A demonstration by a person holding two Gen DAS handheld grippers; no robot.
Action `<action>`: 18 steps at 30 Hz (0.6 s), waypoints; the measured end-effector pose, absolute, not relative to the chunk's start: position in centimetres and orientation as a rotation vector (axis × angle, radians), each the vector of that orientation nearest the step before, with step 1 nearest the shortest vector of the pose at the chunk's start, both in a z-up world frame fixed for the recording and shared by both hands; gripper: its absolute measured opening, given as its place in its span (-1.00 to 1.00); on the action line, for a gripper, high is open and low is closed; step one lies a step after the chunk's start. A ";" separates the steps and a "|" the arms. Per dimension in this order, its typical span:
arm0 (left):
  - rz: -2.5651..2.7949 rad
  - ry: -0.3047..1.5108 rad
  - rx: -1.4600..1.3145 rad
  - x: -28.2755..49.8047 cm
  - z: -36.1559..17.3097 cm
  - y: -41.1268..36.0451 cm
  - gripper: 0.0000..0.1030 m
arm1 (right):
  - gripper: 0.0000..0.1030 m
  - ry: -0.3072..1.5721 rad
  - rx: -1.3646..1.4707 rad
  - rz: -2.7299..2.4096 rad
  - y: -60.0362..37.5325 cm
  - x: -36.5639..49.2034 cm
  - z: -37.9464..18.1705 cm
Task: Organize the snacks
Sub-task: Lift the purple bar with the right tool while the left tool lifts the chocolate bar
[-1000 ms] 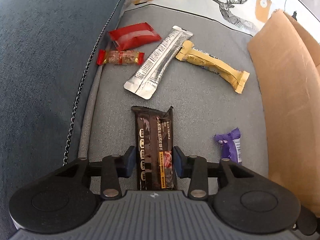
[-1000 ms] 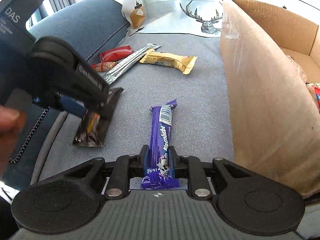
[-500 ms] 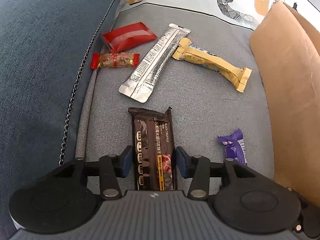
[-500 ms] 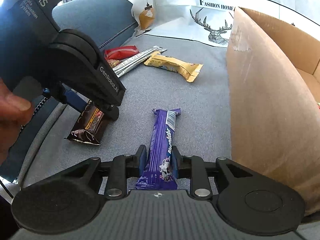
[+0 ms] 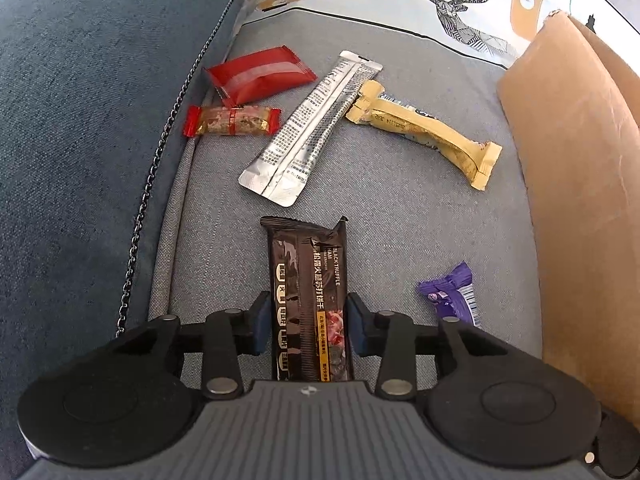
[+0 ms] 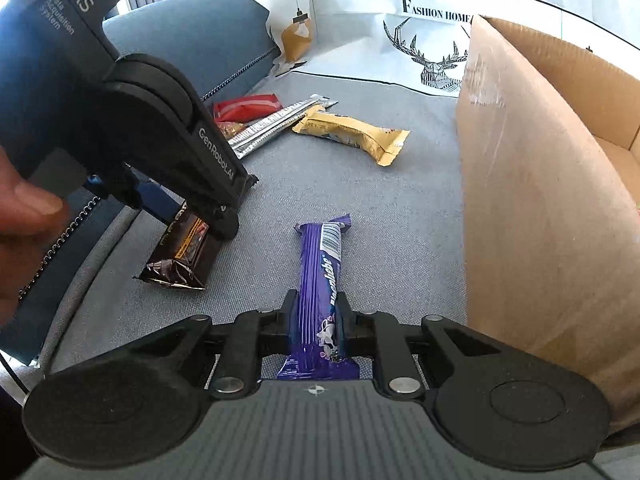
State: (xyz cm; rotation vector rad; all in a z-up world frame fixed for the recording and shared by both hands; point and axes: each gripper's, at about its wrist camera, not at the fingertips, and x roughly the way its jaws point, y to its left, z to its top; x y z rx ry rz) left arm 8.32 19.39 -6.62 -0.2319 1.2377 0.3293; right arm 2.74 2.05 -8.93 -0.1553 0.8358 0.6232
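My left gripper (image 5: 308,322) is shut on a dark brown snack bar (image 5: 306,280); the bar's far end tips off the grey sofa seat, and it also shows in the right wrist view (image 6: 184,252). My right gripper (image 6: 316,316) is shut on a purple chocolate bar (image 6: 320,276) and holds it above the seat; its far end shows in the left wrist view (image 5: 450,294). An open cardboard box (image 6: 532,184) stands right of both grippers.
On the seat (image 5: 400,220) farther back lie a red packet (image 5: 258,74), a small red-ended bar (image 5: 232,120), a silver sachet (image 5: 310,130) and a yellow bar (image 5: 428,134). A blue armrest (image 5: 92,120) rises at the left. A white deer-print cushion (image 6: 400,40) stands behind.
My right gripper has risen with the purple bar, lifting it off the seat. My left gripper has closed in on the brown bar and raised its near end slightly.
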 end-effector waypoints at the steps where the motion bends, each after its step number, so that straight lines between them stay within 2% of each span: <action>1: 0.329 1.239 -0.230 8.4 -6.7 19.4 -0.17 | -0.65 0.837 -0.154 0.624 2.0 2.8 -9.0; 12: 0.329 1.226 -0.238 8.4 -6.5 19.4 -0.17 | -0.65 0.829 -0.138 0.627 1.9 2.9 -8.9; 18: 0.318 1.126 -0.282 7.8 -4.7 19.1 -0.17 | -0.66 0.712 -0.115 0.659 1.2 1.9 -7.1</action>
